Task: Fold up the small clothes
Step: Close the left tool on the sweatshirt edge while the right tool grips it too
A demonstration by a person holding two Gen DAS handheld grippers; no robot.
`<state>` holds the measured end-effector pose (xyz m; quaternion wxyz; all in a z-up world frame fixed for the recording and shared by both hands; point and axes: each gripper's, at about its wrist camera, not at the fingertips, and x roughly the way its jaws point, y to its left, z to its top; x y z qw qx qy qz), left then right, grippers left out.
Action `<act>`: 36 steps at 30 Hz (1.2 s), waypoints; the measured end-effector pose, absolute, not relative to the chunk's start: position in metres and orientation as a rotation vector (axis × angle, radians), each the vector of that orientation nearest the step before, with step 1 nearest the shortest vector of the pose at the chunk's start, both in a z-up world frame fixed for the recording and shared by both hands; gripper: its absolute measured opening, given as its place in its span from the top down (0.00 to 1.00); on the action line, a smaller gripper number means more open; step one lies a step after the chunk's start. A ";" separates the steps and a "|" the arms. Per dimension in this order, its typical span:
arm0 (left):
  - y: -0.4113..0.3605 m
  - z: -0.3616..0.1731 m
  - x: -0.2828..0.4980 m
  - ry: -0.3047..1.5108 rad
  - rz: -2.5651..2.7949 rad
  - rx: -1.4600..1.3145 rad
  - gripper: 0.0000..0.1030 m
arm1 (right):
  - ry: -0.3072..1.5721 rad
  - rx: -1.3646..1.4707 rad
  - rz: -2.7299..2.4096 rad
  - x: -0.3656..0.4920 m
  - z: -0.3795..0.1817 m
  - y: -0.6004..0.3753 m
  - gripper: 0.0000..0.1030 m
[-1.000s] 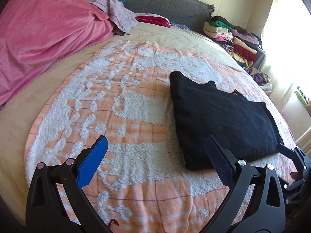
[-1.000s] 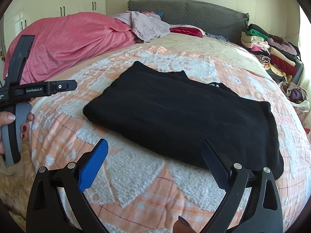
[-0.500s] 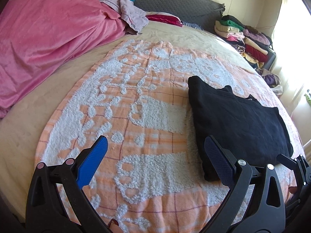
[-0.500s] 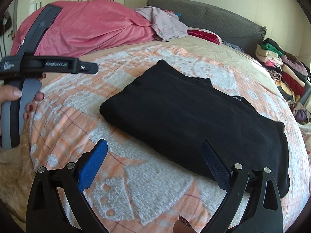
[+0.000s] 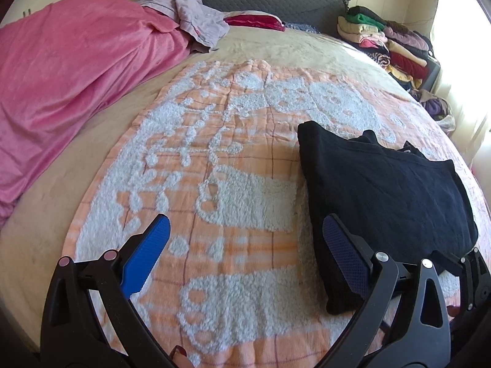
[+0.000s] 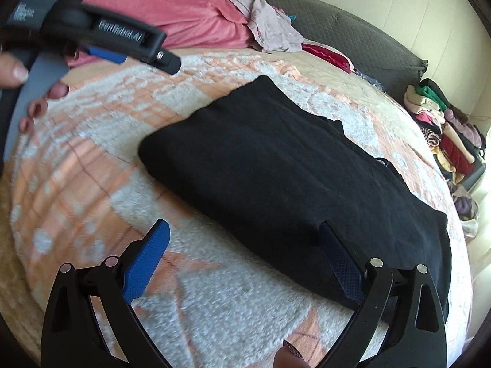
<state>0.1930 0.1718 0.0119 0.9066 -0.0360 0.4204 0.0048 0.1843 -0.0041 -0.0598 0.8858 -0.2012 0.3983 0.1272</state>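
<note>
Folding looks paused: both the left claw (image 5: 245, 263) and right claw (image 6: 242, 260) gape wide, empty, above the half-folded black knit garment (image 6: 291, 178), awaiting an edge-grip.

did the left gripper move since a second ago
Yes: in the right wrist view the left gripper has swung forward over the orange patterned blanket, toward the pink bedding.

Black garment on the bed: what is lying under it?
The black garment lies folded on the orange and white blanket, which spreads over a beige bedcover. Whatever sits directly beneath its middle is covered, and neither view shows it.
</note>
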 end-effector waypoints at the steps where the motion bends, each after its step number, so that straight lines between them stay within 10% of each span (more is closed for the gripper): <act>1: 0.170 0.012 0.197 0.871 0.009 -0.071 0.09 | 0.826 -0.431 0.254 0.187 -0.063 -0.003 0.06; 22: 0.135 0.000 0.264 0.946 -0.030 -0.077 0.09 | 0.731 -0.545 0.136 0.230 -0.076 0.013 0.08; 31: 0.125 -0.006 0.276 0.987 -0.086 -0.126 0.09 | 0.658 -0.455 0.184 0.216 -0.060 0.002 0.74; 36: 0.114 -0.008 0.279 1.013 -0.131 -0.158 0.09 | 0.628 -0.337 0.195 0.213 -0.045 -0.014 0.82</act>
